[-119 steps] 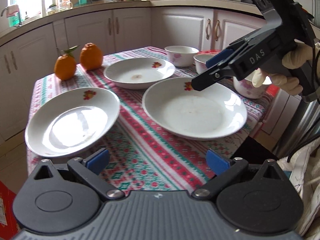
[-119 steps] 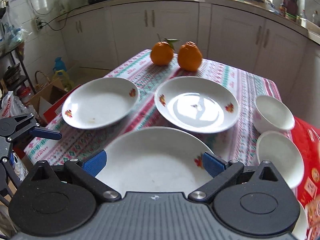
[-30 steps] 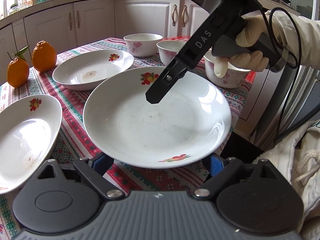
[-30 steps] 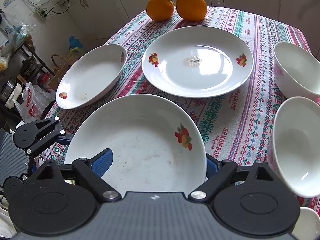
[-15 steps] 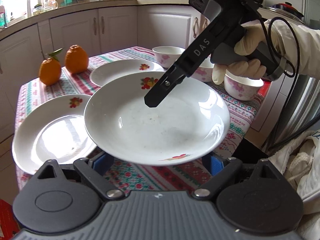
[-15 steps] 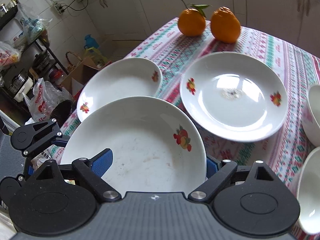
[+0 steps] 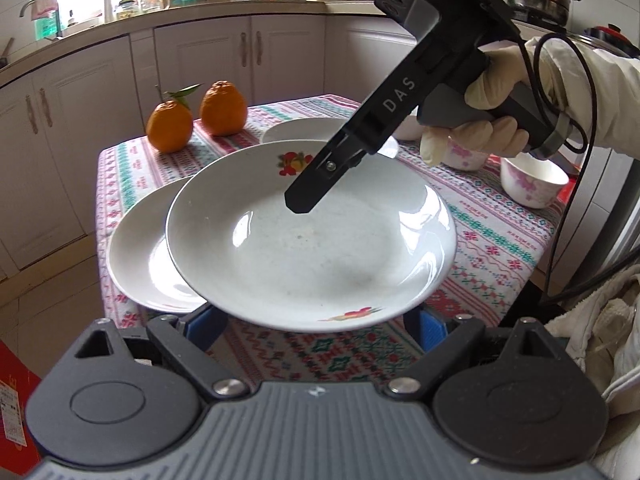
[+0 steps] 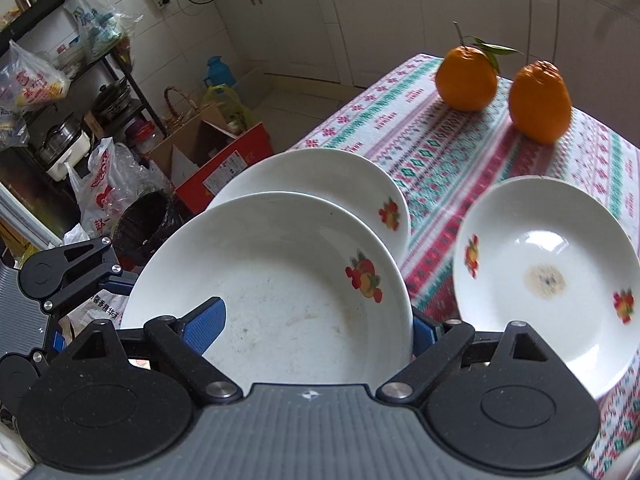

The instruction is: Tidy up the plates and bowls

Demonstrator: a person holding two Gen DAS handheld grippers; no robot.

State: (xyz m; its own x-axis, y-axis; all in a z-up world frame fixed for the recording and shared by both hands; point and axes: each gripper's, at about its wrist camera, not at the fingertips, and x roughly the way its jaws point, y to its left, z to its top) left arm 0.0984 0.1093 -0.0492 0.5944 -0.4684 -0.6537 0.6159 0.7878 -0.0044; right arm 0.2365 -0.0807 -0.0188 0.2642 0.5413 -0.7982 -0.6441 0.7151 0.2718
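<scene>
So the person has a white plate (image 7: 312, 240) lifted off the table, carried between both grippers at once. In the left wrist view it fills the middle of the frame, with the left gripper (image 7: 316, 326) under its near rim at the bottom. Both blue pads sit right at the plate's underside, but the rim hides the contact, so it's hard to say if they're pinching or just cradling it. The right gripper (image 7: 304, 200) comes in from the upper right, held by a gloved hand (image 7: 472, 128), one finger lying over the plate's inside. In the right wrist view, the right gripper's jaws straddle the near rim, one pad inside the dish and one outside, so it looks like it's grasping the plate by its edge.

The bit that matters: a second plate (image 8: 320, 188) sits on the tablecloth (image 7: 492, 236) just behind and below the carried one, peeking out at the plate's left in the left wrist view. The carried plate overlaps it only partly, so it probably needs to slide further left in the frame before lowering to nest. A third plate (image 8: 548, 268) sits well apart on the right.
</scene>
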